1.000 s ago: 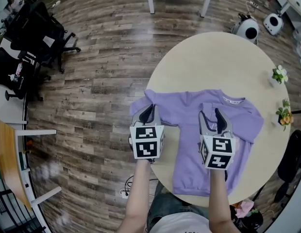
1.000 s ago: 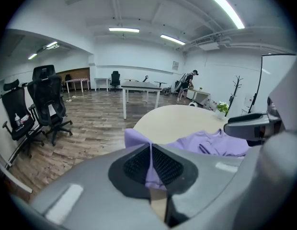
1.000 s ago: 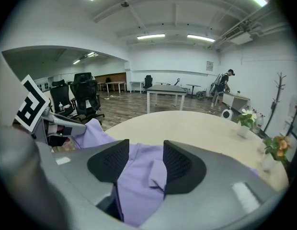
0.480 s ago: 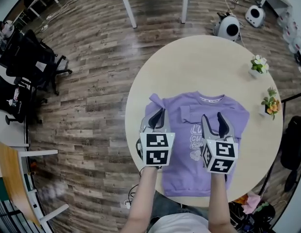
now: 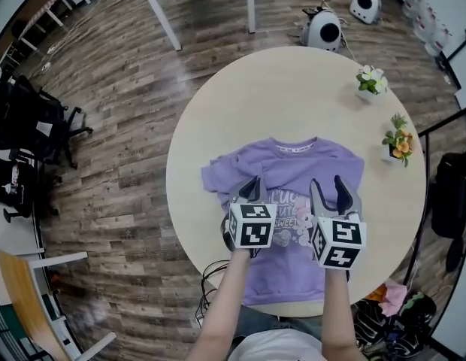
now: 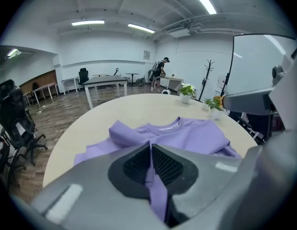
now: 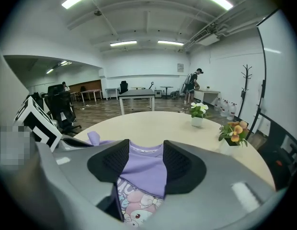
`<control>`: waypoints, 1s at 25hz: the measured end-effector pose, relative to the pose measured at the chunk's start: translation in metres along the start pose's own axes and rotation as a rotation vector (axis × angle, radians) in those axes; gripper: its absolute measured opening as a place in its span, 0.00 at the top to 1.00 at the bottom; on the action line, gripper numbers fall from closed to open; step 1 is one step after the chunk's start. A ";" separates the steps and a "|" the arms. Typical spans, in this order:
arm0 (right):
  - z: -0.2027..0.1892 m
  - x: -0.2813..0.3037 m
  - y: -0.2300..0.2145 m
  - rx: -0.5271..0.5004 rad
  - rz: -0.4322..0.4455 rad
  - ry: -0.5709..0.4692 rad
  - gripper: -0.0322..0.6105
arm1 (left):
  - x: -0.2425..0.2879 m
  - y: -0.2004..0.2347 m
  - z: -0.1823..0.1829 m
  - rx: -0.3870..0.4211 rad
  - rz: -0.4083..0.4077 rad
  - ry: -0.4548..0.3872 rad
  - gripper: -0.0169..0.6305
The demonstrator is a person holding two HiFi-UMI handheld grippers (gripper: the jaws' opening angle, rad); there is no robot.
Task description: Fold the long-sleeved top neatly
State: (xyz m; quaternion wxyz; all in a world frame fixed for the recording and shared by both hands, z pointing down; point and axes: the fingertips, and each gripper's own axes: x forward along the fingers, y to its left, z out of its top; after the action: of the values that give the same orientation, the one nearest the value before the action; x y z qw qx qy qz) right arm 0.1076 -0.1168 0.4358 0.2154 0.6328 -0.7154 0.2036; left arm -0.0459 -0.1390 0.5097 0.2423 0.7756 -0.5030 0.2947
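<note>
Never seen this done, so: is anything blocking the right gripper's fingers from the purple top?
Nothing visible. The right gripper hangs open over the purple long-sleeved top, with only its fabric showing between the fingers. The small white-flowered pot and orange-flowered pot stand clear, near the round beige table's right edge.

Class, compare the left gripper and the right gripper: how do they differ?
The left gripper has its jaws pinched shut on a fold of the purple top; the right gripper has them wide apart, gripping nothing. The left is over the top's left side, the right over its right. Both point forward and down.
</note>
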 end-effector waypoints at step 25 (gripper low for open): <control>0.000 0.026 0.045 -0.038 0.089 0.030 0.56 | -0.043 0.111 -0.027 -0.254 0.187 -0.061 0.73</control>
State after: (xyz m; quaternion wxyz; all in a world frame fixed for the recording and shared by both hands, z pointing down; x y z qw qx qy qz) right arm 0.0602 -0.1325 0.4500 0.2287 0.5931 -0.7432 0.2088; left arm -0.1676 -0.1357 0.5074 0.2944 0.6971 -0.6133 0.2262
